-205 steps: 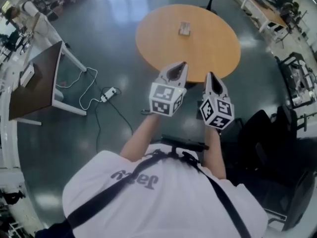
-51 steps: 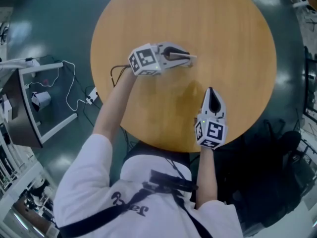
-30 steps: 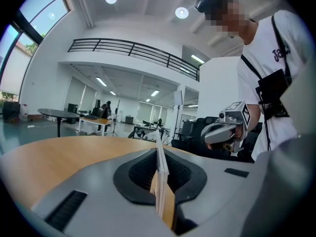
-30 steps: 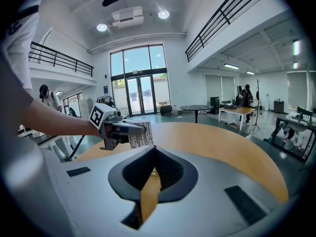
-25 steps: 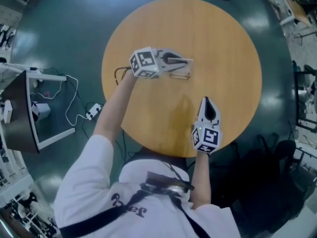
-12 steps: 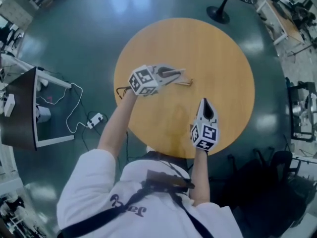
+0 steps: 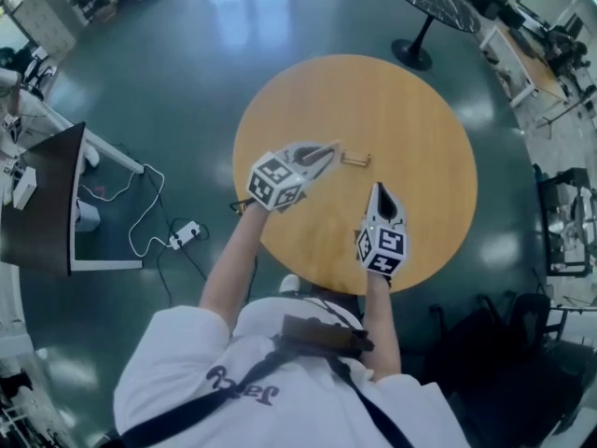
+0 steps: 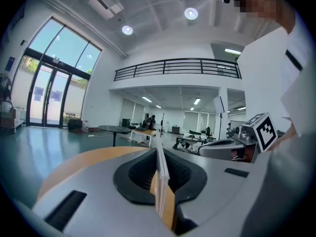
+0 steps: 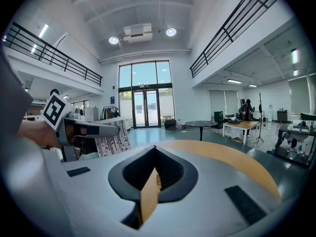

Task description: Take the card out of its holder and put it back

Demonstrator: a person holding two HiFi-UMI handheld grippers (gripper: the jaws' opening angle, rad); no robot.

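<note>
In the head view, a small clear card holder [image 7: 355,160] stands on the round wooden table [image 7: 420,119]. My left gripper [image 7: 326,149] hovers just left of the holder, apart from it, and is shut on a white card [image 7: 320,153]. In the left gripper view that card [image 8: 160,174] shows edge-on, pinched between the jaws. The right gripper view shows the card [image 9: 114,138] as a white sheet with black marks, sticking out of the left gripper [image 9: 89,128]. My right gripper [image 7: 378,188] hangs over the table's near part, shut and holding nothing.
A dark side table [image 7: 47,203] stands on the floor at the left. A power strip [image 7: 182,236] with a white cable lies next to it. Desks and a black stand [image 7: 415,49] are at the far right, and dark chairs [image 7: 564,213] at the right.
My left gripper has lifted the card out of the holder and drawn it back to the left and up. The holder stays on the table. The right gripper has risen a little.
</note>
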